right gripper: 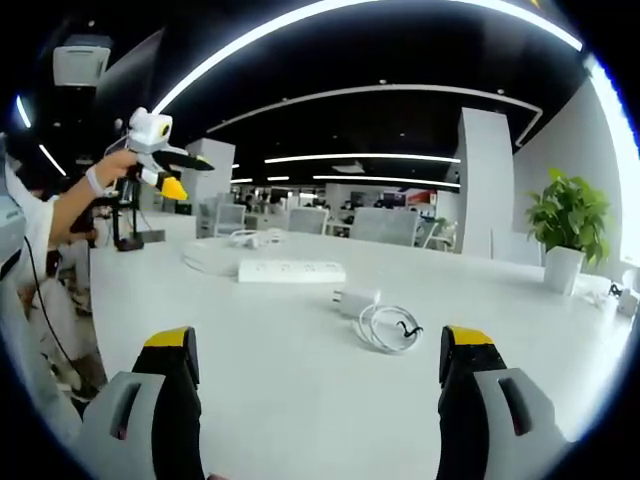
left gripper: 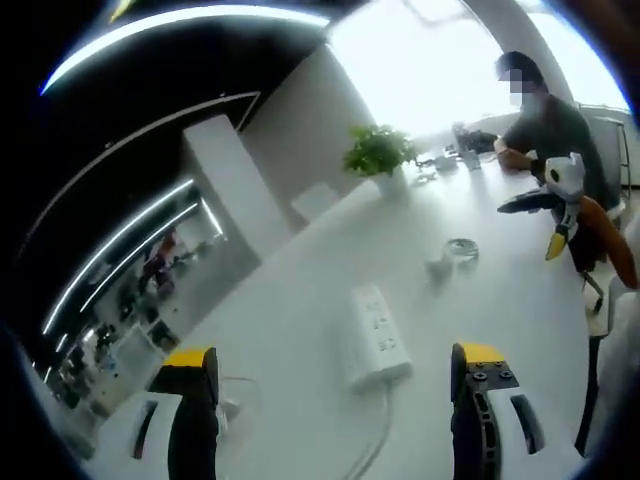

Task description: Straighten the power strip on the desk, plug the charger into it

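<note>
In the left gripper view, the left gripper (left gripper: 335,385) has its 2 jaws wide apart and holds nothing. Between them, a little way ahead, the white power strip (left gripper: 377,335) lies on the white desk (left gripper: 290,300), with its cord running back toward the camera. Farther off lie the charger (left gripper: 440,266) and a coiled cable (left gripper: 461,249); they are small and blurry, so they may be touching. A green plant (left gripper: 379,155) stands beyond.

In the right gripper view, the right gripper (right gripper: 317,375) is wide open and empty too.
</note>
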